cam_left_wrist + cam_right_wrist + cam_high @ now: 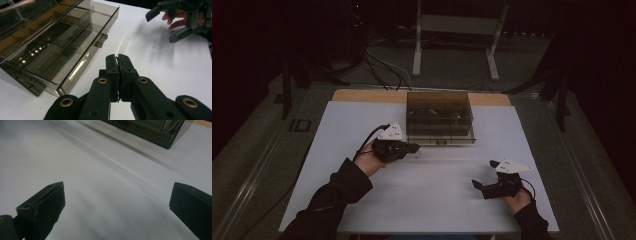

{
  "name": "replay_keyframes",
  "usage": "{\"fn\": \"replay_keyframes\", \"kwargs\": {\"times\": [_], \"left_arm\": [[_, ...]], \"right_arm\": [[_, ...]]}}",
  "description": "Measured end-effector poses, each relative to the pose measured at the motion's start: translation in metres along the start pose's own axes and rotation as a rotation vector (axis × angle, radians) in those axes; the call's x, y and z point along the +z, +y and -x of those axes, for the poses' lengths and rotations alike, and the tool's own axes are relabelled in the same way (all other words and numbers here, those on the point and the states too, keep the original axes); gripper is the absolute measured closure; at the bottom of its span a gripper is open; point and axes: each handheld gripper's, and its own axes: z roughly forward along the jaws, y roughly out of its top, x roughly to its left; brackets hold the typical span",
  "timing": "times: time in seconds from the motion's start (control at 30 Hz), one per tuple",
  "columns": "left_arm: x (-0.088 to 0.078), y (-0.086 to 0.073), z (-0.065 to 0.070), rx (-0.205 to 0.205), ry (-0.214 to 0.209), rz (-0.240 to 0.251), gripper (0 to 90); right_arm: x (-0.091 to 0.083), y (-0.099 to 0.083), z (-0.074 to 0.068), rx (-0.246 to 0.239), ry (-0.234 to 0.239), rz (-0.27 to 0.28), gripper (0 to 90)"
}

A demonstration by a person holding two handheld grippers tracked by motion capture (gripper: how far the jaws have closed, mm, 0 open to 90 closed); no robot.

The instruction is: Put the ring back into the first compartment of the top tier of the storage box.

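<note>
A smoky see-through compartment box (439, 117) stands at the back middle of the white table sheet (422, 200). In the left gripper view the box (55, 42) shows its dividers and two small latches on its front edge. My left gripper (414, 147) lies just left of the box's front corner, pointing right. Its jaws (117, 57) are pressed together, and I see nothing held between them. My right gripper (484, 174) hovers near the front right of the sheet, open and empty. It also appears wide apart over bare sheet in its own view (120, 202) and far off (163, 26).
Beyond the table's wooden back edge (362, 95) are floor cables (382, 70) and a white metal frame (457, 30). The box's corner (150, 130) lies ahead of the right gripper. Dark floor surrounds the table on both sides.
</note>
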Motion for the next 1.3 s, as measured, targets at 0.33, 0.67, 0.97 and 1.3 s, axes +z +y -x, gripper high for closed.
{"fn": "replay_keyframes", "kwargs": {"times": [0.33, 0.67, 0.97, 1.3], "left_arm": [[-0.004, 0.008, -0.005, 0.001, 0.008, 0.014, 90.0], [-0.006, 0.016, -0.009, 0.007, 0.01, 0.02, 90.0], [-0.004, 0.02, -0.013, 0.005, 0.014, 0.024, 90.0], [-0.004, 0.026, -0.02, -0.001, 0.003, 0.035, 90.0]], "right_arm": [[-0.001, 0.0, 0.0, -0.002, -0.002, 0.001, 0.5], [-0.001, 0.0, 0.0, -0.001, -0.001, 0.0, 0.4], [-0.001, 0.0, 0.0, 0.0, 0.001, 0.001, 0.4], [-0.001, 0.0, 0.0, -0.001, 0.001, 0.002, 0.4]]}}
